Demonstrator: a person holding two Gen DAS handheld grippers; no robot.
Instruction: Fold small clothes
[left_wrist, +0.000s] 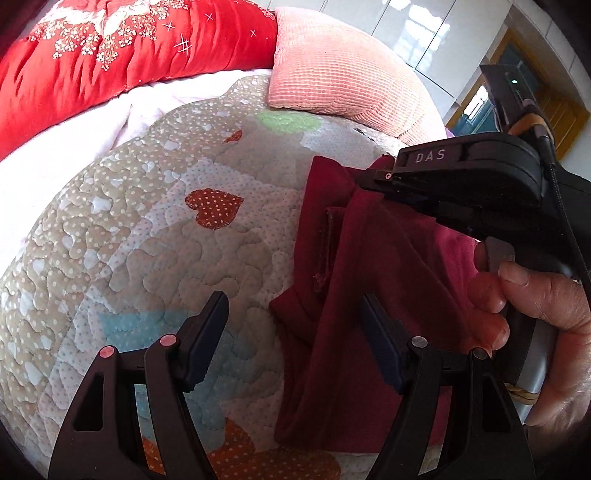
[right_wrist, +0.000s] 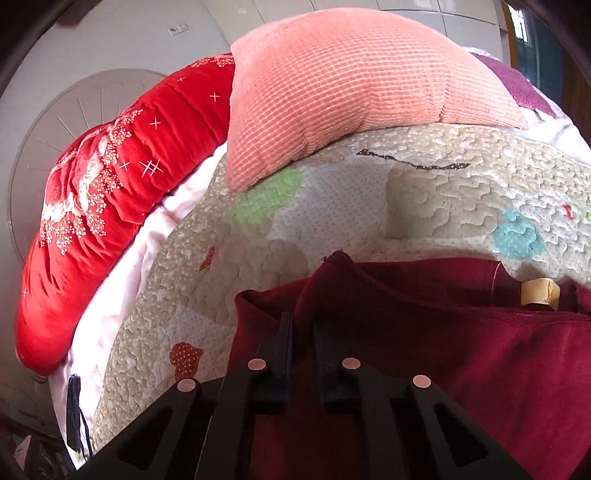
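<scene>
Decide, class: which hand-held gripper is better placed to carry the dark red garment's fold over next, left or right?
Probably the right hand-held gripper: its fingers are shut on a raised fold of the dark red garment. The left hand-held gripper is open, holding nothing.

Lower part of the maroon garment cut off by the frame edge, partly behind the right gripper fingers.

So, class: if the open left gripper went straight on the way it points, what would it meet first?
Probably the heart-patterned quilt, as the left gripper straddles the dark red garment's left edge; depth is unclear.
</scene>
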